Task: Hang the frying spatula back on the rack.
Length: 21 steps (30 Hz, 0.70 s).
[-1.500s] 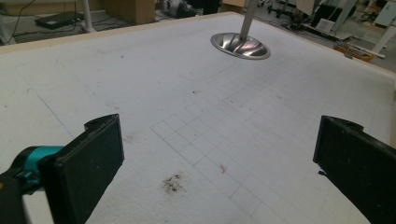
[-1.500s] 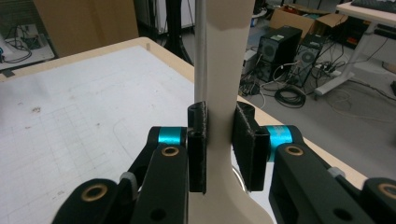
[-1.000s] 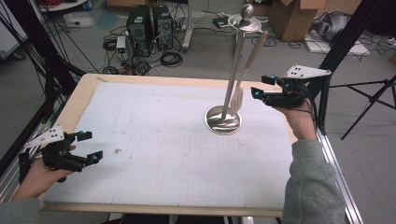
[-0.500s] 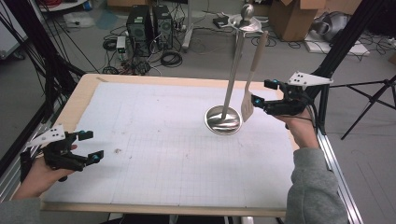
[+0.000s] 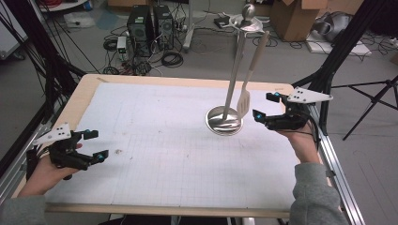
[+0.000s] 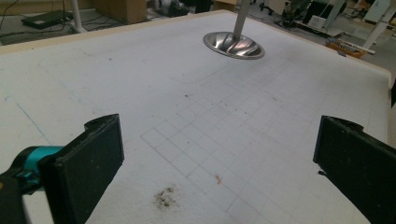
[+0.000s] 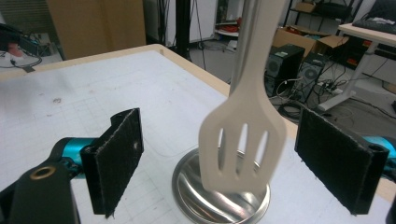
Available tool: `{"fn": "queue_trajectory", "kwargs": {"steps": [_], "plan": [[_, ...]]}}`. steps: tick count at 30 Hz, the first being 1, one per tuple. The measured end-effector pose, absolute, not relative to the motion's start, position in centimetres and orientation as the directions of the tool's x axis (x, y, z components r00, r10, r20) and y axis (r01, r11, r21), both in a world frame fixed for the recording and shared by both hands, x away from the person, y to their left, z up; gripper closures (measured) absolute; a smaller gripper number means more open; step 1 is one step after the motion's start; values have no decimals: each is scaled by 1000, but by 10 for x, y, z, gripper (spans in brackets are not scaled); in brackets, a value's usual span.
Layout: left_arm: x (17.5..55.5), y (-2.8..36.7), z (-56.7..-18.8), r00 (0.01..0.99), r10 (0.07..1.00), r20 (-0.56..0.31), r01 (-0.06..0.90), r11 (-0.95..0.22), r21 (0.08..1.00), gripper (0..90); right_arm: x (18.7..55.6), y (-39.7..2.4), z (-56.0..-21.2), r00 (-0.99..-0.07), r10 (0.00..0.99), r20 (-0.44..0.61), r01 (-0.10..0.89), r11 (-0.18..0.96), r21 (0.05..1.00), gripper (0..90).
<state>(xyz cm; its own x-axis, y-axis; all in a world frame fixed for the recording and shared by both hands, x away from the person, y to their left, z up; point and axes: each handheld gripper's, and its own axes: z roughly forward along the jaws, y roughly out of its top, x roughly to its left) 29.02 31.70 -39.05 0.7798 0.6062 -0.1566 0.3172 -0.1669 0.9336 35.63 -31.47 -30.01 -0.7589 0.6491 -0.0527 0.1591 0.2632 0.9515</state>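
A steel utensil stand (image 5: 225,121) with a round dish base and a tall pole stands right of the table's middle. From its top hangs a cream slotted spatula (image 5: 244,101), blade just above the base. My right gripper (image 5: 264,106) is right beside the blade, open, and its jaws have just been opening. In the right gripper view the spatula (image 7: 243,140) hangs free between the two pads (image 7: 116,158) without touching either. My left gripper (image 5: 97,144) rests open near the table's front left corner. In the left gripper view its jaws stand wide apart over bare mat, with the stand (image 6: 232,45) far ahead.
A white gridded mat (image 5: 164,140) covers the wooden table (image 5: 80,93). A small dirt smudge (image 6: 164,198) lies near my left gripper. Black frame posts (image 5: 338,56) rise by the right edge. Computer towers (image 5: 148,30), cables and cardboard boxes sit on the floor beyond.
My right gripper has sunk a little and drawn slightly back to the right of the spatula blade, with its jaws wider apart. The left gripper has stayed put.
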Motion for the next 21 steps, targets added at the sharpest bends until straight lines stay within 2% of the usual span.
{"fn": "queue_trajectory", "kwargs": {"steps": [11, 21], "plan": [[295, 312, -392, 780, 607, -155, 312, -162, 936, 22, 346, -321, -314, -748, 662, -36, 149, 221, 964, 145], [297, 309, -394, 780, 606, -154, 313, -165, 935, 22, 341, -332, -327, -733, 680, -10, 180, 209, 961, 134]]}}
